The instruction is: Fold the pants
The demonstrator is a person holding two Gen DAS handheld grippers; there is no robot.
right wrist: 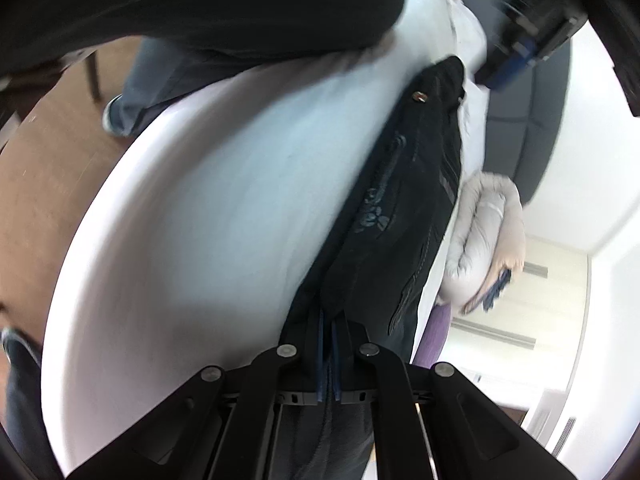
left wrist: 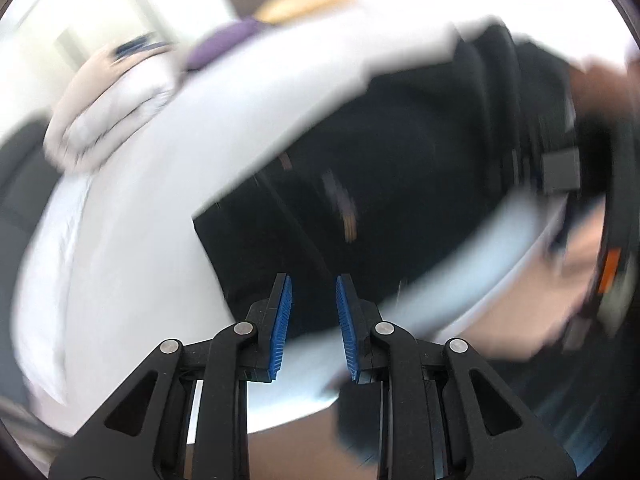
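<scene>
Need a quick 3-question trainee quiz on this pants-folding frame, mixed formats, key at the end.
1. True or false: the left claw has cloth between its blue pads.
2. Which claw is clamped on the dark pants? A) left B) right C) both
3. Fill in: the pants lie on a ____ bed sheet.

Key: 1. False, the pads stand apart with nothing between them. 2. B, the right claw. 3. White.
</scene>
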